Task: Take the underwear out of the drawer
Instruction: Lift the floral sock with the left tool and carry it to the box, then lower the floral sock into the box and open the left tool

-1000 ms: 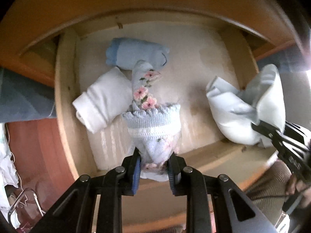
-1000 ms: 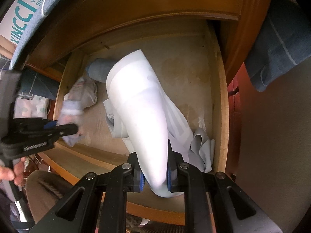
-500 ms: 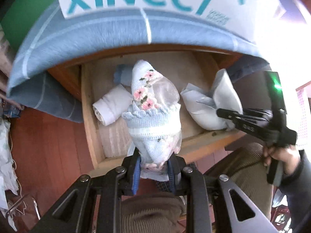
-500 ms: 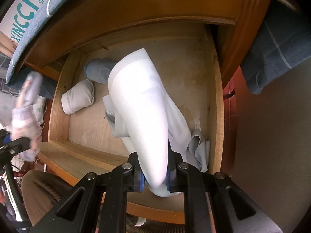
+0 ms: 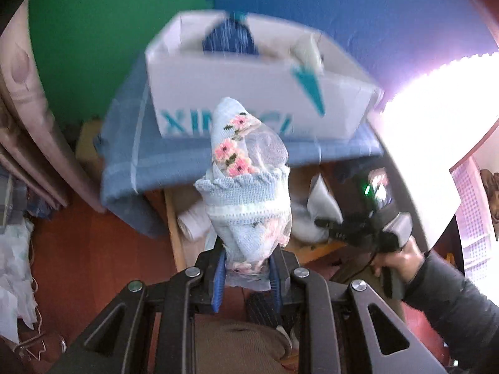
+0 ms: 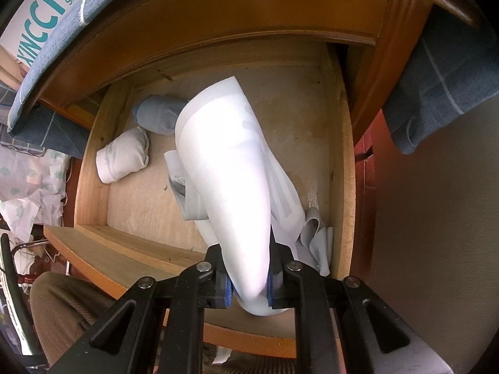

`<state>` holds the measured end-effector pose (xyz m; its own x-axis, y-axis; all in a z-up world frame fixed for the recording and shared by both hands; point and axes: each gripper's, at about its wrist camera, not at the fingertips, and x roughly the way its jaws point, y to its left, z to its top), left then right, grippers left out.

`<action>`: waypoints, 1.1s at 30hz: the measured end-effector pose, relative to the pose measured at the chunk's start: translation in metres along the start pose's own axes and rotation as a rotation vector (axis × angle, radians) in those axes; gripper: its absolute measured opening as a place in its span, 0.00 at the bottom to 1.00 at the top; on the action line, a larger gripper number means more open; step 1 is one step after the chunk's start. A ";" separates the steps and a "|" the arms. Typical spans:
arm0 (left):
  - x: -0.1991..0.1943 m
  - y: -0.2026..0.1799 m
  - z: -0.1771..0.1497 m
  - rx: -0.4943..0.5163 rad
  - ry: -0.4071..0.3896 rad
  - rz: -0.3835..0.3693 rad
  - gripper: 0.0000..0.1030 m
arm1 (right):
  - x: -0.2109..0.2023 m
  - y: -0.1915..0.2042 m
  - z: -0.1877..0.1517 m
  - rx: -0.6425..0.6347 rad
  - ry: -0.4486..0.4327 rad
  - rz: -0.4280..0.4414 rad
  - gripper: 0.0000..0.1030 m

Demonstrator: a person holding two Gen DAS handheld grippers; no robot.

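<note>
Your left gripper (image 5: 246, 275), clamped on flowered blue underwear (image 5: 246, 196), is above the drawer (image 6: 346, 168), while your right gripper (image 6: 248, 283) pinches white underwear (image 6: 230, 168) lying inside it, pointing toward its back.

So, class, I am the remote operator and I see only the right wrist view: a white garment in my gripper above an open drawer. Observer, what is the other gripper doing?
Observer: The left gripper is shut on a pale blue knitted garment with pink flowers, partly in clear wrap.
Operator: Is that garment in the drawer?
Observer: No. It is held up in front of a white shoe box; the drawer lies below it.
Operator: Is my own gripper visible from there?
Observer: Yes. The right gripper is at the drawer, shut on the white garment, with a hand on its handle.
</note>
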<state>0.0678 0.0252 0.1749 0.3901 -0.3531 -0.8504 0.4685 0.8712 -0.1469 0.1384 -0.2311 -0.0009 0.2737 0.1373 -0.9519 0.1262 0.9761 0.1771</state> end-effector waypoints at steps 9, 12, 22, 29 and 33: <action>-0.068 0.006 0.061 0.038 -0.165 0.074 0.23 | 0.000 0.002 0.000 -0.002 -0.002 -0.010 0.13; -0.072 0.008 0.085 0.049 -0.186 0.110 0.23 | 0.000 0.002 0.000 0.001 -0.002 -0.010 0.13; -0.026 0.013 0.142 0.038 -0.158 0.133 0.23 | -0.001 -0.001 -0.001 0.016 -0.004 0.009 0.13; 0.042 0.026 0.172 -0.011 -0.071 0.140 0.23 | -0.004 -0.004 -0.001 0.018 -0.002 0.019 0.14; 0.069 0.023 0.182 -0.010 -0.058 0.134 0.23 | -0.004 -0.006 0.000 0.026 0.004 0.031 0.14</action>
<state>0.2497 -0.0411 0.2053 0.4936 -0.2523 -0.8323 0.4011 0.9152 -0.0396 0.1369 -0.2373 0.0014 0.2739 0.1679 -0.9470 0.1421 0.9668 0.2125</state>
